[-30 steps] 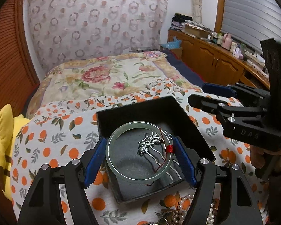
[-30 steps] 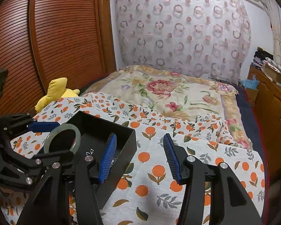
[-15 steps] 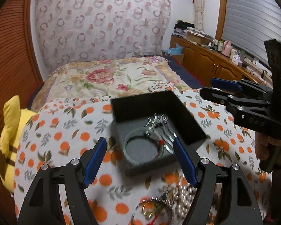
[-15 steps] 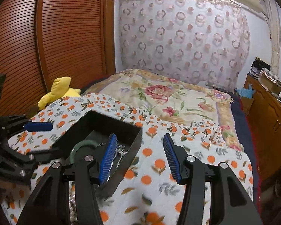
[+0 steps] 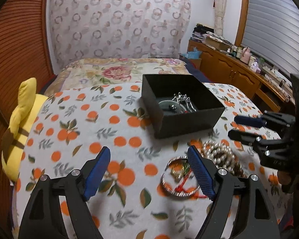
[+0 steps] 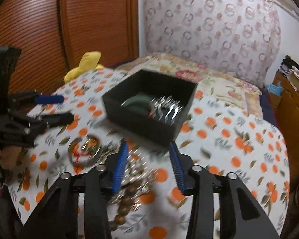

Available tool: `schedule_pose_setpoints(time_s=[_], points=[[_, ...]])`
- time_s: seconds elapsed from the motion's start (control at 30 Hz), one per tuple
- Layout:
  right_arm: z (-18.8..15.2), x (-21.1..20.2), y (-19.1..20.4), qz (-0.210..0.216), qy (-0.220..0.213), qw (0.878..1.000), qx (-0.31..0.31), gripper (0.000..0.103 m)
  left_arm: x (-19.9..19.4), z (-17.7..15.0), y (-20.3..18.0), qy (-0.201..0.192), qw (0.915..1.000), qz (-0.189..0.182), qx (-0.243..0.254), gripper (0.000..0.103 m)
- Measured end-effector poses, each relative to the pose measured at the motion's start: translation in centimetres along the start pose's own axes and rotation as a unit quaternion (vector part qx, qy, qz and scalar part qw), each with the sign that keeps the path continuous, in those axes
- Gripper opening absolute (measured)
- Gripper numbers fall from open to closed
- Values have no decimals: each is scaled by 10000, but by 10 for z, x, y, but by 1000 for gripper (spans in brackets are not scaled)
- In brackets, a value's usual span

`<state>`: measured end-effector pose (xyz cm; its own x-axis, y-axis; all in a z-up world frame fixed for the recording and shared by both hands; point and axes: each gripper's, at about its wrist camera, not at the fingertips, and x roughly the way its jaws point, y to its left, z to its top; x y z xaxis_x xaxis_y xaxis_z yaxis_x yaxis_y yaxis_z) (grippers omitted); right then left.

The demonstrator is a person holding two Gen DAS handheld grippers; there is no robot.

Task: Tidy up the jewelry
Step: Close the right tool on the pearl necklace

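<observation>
1. The left gripper (image 5: 149, 176) is opening its blue-padded jaws wide over the white blanket printed with oranges and leaves (image 5: 79, 131), with nothing between them.
2. A silver ring-shaped bangle with a red thread (image 5: 179, 177) is lying just inside the pad at 3 o'clock, partly hidden by it and not pinched.
3. A heap of pearl and brown-bead strands (image 5: 221, 155) is lying on the blanket at about 2 o'clock from that pad.
4. The right gripper (image 6: 149, 166) is closing its jaws; the bead heap (image 6: 137, 179) is sitting blurred between them, and the pads are not pressing on it.
5. The open black square cardboard box (image 5: 187, 122) is sitting at 12 o'clock from both grippers, well apart from the left one, holding a pale green bangle (image 5: 170, 105) and a silver hairpin (image 5: 184, 100).
6. Bare blanket is spreading toward 9 o'clock of the left gripper, ending at a yellow plush toy (image 5: 20, 127) by the bed's edge.
7. Compared with a second ago, the green bangle is lying inside the box rather than between the left jaws, and both grippers are hanging farther back from the box.
</observation>
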<state>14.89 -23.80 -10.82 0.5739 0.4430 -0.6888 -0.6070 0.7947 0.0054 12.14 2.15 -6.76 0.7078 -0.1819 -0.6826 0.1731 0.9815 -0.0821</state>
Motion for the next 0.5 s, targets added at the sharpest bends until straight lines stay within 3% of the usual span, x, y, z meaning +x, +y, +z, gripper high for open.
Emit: schedule_pose_setpoints(time_s=[0.13, 0.2, 0.5], points=[[-11, 3, 11, 118, 142, 9998, 33, 23, -8, -13, 8, -6, 10000, 23, -56, 83], [-14, 5, 14, 155, 200, 9997, 63, 19, -11, -19, 11, -17, 10000, 30, -81, 83], [-14, 11, 12, 185, 383, 9986, 307, 18, -29, -38, 12, -130, 9998, -42, -151, 83]])
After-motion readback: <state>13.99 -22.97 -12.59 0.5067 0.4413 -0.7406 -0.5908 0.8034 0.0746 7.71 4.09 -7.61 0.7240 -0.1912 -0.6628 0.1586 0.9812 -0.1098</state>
